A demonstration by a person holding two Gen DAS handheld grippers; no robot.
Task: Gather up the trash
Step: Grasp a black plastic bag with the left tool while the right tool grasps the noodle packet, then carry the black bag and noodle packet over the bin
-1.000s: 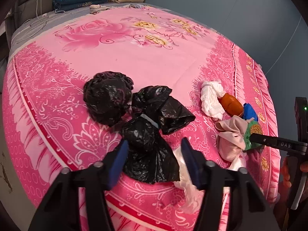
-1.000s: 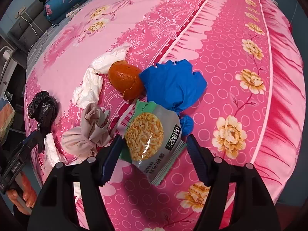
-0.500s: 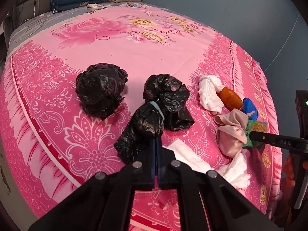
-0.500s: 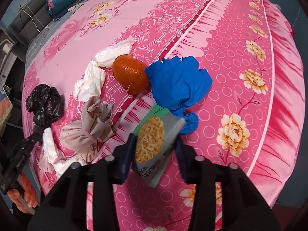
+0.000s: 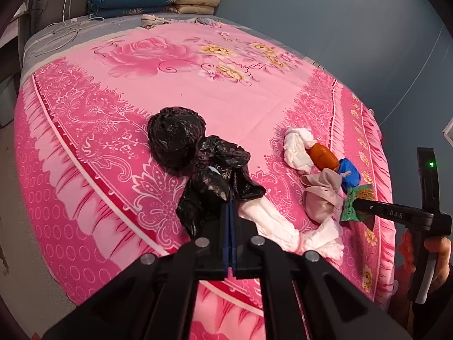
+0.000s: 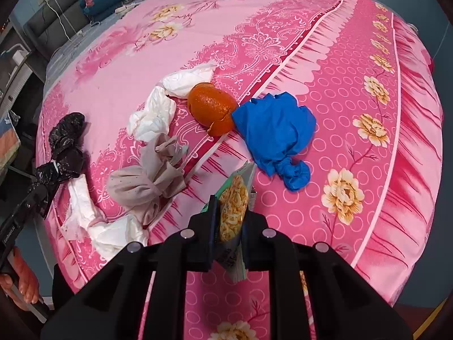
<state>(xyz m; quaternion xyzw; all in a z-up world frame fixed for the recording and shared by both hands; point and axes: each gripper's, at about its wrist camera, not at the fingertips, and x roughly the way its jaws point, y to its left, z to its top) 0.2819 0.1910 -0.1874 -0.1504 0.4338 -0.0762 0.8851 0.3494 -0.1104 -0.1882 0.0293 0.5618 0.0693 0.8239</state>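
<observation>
From the left wrist camera, the left gripper (image 5: 230, 212) has its jaws pressed together on a fold of the black plastic bag (image 5: 215, 181), a thin, crinkled, glossy film knotted with a pale band near its middle. A second black bag (image 5: 175, 138), balled up tight, sits touching it on the pink floral bedspread (image 5: 170, 85). Just beside the pinched bag lies a long crumpled white tissue (image 5: 277, 223), soft and limp. Farther right, the right gripper shows side-on with a green packet edge in its tips.

From the right wrist camera, the right gripper (image 6: 230, 221) is clamped on the snack packet (image 6: 233, 212), a flat crackly foil pouch with a noodle print, held on edge and seemingly lifted off the cloth. Near it rest a rough orange peel (image 6: 212, 107), a bunched blue plastic bag (image 6: 276, 133) with a twisted tail, a beige cloth bundle (image 6: 150, 181) and another white tissue (image 6: 158, 104).

I judge this the pick-up step: both grasps are made, most litter remains. No bin shows, so next comes lifting both catches clear and carrying them off; the slippery film could slide from so thin a pinch.
</observation>
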